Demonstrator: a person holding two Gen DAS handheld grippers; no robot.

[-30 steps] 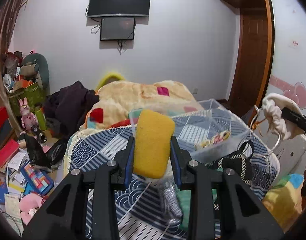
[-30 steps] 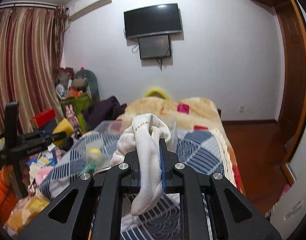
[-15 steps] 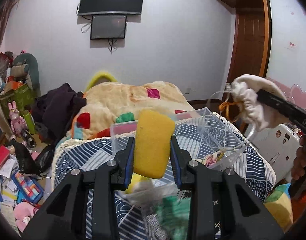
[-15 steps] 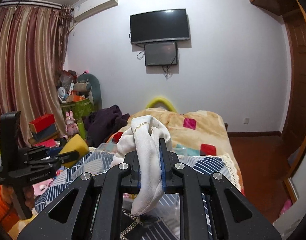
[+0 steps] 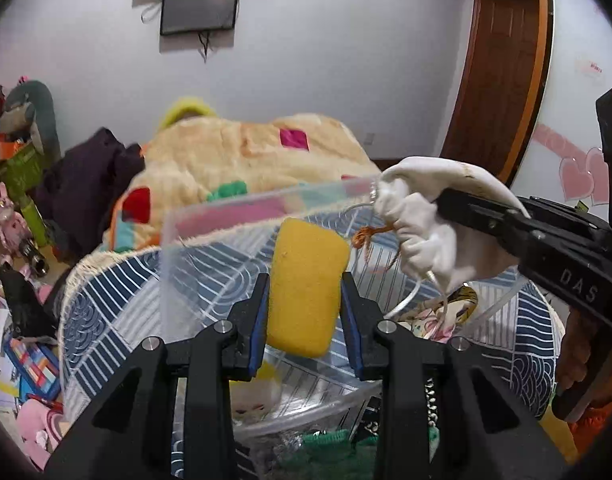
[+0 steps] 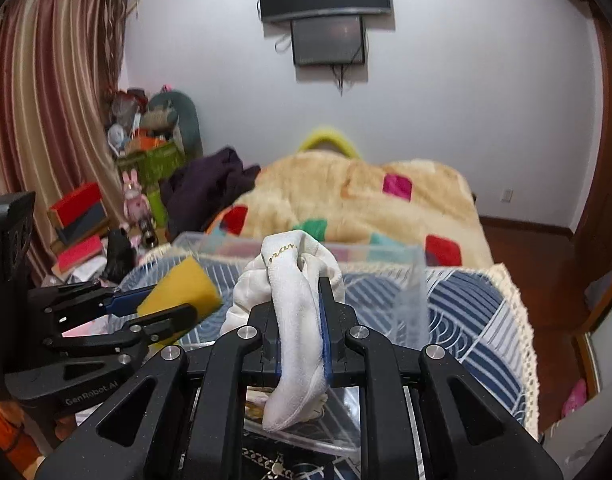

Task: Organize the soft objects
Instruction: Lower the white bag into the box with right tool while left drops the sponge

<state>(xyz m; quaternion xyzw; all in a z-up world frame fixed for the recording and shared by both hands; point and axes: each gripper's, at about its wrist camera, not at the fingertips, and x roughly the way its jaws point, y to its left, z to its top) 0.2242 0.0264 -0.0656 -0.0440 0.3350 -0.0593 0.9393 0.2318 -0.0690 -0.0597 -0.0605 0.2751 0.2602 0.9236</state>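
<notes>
yellow sponge (image 5: pixel 306 286): thick rounded block w/ porous face, standing upright, pinched on both sides by the left tongs (image 5: pixel 304 312), up in the air over the clear plastic bin (image 5: pixel 210 240). from the right wrist view it sits tilted, one corner poking fwd. white cloth pouch (image 6: pixel 296 320): soft, bunched, gold script on the top fold, clamped in the right tongs (image 6: pixel 300 312), lower end hanging limp below them. its gathered neck has an orange tie (image 5: pixel 369 236) dangling. pouch is just right of the sponge, not touching, also above the bin. bin rests on the bed's blue patterned cover (image 6: pixel 465 312), w/ a few small items inside, too blurred to name.
</notes>
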